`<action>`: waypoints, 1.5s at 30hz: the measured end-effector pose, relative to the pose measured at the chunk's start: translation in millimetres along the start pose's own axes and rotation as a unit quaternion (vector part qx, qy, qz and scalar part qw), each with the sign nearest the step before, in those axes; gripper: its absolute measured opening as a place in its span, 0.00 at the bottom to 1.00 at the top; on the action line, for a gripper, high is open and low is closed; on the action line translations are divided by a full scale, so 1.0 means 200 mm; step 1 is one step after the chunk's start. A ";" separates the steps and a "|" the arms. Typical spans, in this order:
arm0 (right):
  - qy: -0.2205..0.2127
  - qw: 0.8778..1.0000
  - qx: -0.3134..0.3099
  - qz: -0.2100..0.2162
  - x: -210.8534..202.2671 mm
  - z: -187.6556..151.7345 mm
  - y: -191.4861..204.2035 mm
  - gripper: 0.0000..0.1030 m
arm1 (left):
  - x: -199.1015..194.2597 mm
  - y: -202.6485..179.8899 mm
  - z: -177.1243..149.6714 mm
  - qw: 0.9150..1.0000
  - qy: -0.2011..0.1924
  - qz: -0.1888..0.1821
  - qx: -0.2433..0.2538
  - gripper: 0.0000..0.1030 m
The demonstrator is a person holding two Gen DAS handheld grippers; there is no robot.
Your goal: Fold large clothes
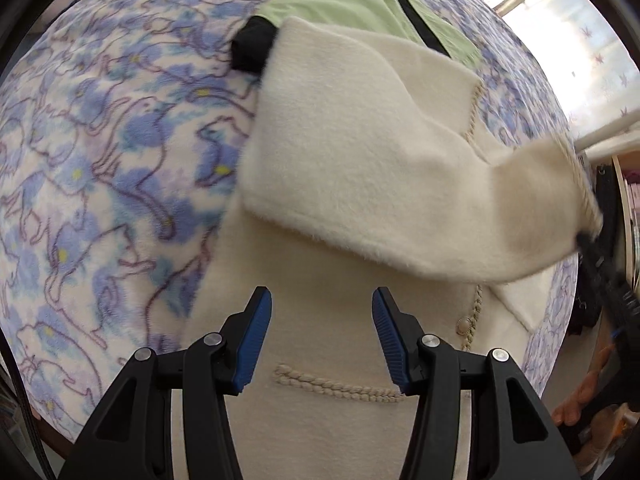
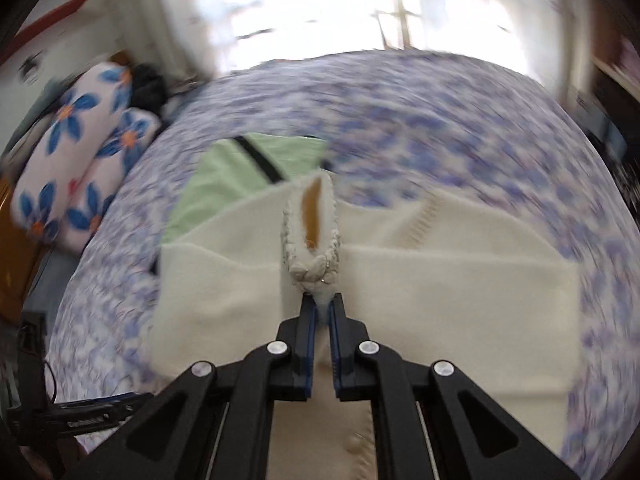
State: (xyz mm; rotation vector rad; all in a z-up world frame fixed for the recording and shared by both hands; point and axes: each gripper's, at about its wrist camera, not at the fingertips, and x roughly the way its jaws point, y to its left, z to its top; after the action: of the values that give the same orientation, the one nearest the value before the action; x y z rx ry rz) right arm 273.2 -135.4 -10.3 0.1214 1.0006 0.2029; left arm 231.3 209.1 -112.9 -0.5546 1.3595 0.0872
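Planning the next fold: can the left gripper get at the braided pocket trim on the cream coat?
Probably yes: the left gripper hangs open right above the braided trim on the cream coat, nothing between.

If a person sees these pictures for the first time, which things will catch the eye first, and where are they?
First the cream coat, spread across the middle of the blue flowered blanket, with one sleeve pinched by its braided cuff in the right tongs. The left tongs are open above the coat's lower part. Behind the coat lies a green garment.
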 end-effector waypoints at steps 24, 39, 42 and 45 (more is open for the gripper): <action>0.130 0.985 0.110 0.004 0.68 0.04 -0.64 0.47 | 0.30 0.07 0.72 0.991 -0.049 0.093 0.089 0.55; 0.030 0.988 0.128 0.085 0.40 0.12 -0.59 0.15 | 0.20 -0.07 0.80 0.984 -0.123 0.084 0.096 0.10; 0.001 0.991 0.111 0.075 0.40 0.17 -0.56 0.15 | 0.21 -0.10 0.80 0.982 -0.136 0.098 0.093 0.09; 0.037 0.990 0.128 0.049 0.57 0.17 -0.60 0.19 | 0.27 -0.11 0.82 0.981 -0.132 0.112 0.088 0.10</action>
State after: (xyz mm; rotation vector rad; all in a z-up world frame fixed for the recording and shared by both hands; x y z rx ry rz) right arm 374.9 -227.3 -108.6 0.4006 1.0926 0.1684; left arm 399.3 245.3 -139.8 -0.2292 1.1524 0.2146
